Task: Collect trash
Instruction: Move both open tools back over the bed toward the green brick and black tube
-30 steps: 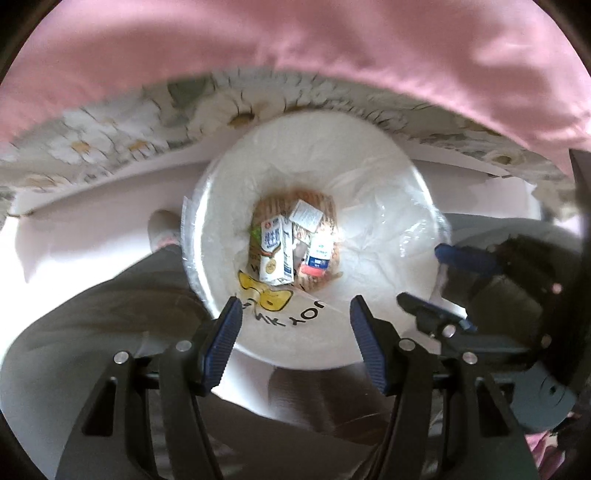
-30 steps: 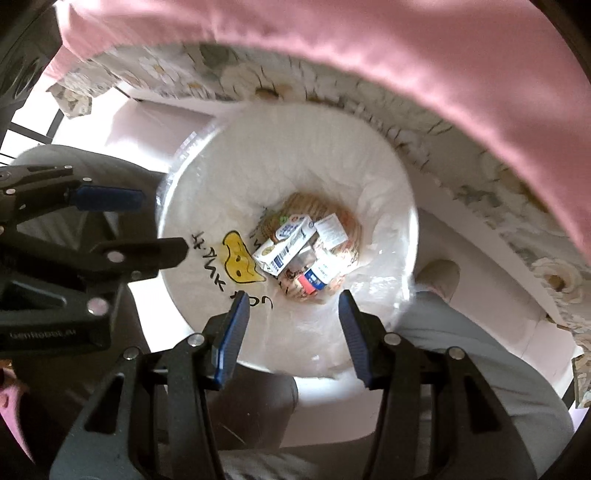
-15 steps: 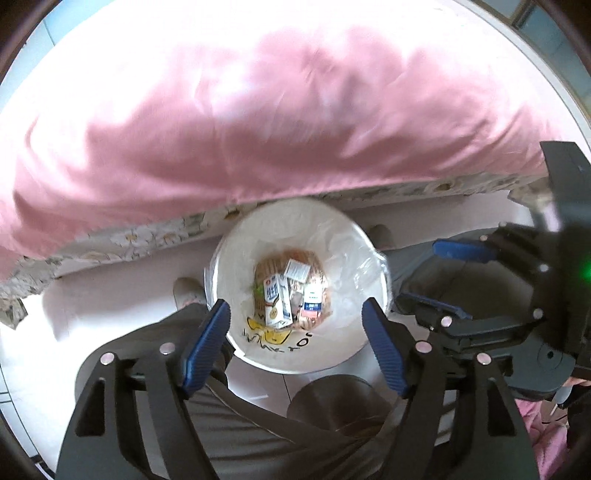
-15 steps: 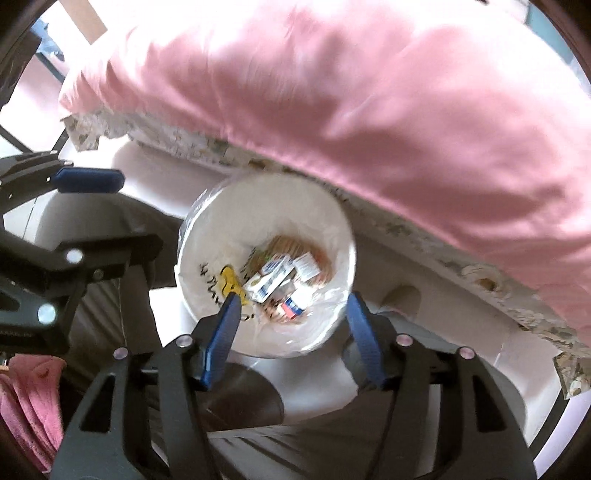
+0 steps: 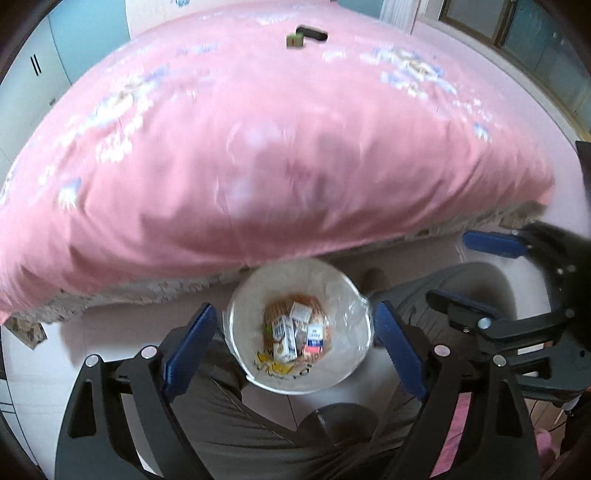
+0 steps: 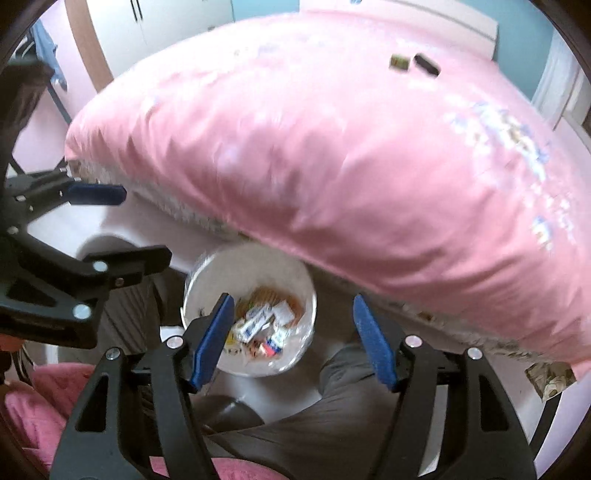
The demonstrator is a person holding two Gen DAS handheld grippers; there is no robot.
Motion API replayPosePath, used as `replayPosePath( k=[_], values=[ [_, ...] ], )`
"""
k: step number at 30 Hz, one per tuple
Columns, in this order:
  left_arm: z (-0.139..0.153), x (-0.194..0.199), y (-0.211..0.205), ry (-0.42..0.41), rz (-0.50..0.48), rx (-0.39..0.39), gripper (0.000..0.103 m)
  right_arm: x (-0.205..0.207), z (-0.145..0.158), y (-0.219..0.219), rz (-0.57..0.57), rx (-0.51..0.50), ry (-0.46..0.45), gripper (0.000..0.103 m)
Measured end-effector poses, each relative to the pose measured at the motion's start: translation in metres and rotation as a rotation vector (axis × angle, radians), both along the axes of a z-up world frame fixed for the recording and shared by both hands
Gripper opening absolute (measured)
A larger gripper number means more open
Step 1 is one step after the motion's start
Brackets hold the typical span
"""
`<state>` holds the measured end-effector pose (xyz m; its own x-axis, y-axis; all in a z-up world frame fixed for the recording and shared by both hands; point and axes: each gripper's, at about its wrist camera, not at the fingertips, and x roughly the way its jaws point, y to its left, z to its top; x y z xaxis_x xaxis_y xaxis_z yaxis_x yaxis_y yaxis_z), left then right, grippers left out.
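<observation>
Hovering above white bin (image 5: 343,291) of cartons (image 5: 286,334): left gripper (image 5: 291,341), right gripper (image 6: 295,339), both spread wide, holding nothing.

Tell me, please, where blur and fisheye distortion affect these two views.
Left wrist view: the pink quilt is motion-smeared and bulges like a dome; the left gripper stays sharp. Right wrist view: the trash bin contents are blurred; the right gripper is crisp.

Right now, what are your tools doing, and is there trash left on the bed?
Left tool open, empty. Right tool open, empty. Trash bin holds cartons. Small green box and dark object on pink bedspread. Nothing blocking.
</observation>
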<state>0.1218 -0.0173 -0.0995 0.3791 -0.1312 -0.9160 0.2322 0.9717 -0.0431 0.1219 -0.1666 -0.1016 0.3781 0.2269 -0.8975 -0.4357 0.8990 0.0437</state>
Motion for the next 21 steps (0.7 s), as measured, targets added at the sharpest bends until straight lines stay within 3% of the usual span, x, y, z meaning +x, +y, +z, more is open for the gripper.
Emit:
replayPosePath(
  k=[11,21],
  values=[
    [0.063,0.03,-0.015,-0.14,-0.024,0.011,0.09,0.026,0.085,-0.03,-0.065,0.056,-0.172,0.069],
    [0.101,0.063,-0.038,-0.226,-0.073,0.031,0.09,0.069,0.124,-0.043,-0.095,0.048,-0.256,0.069]
  ],
)
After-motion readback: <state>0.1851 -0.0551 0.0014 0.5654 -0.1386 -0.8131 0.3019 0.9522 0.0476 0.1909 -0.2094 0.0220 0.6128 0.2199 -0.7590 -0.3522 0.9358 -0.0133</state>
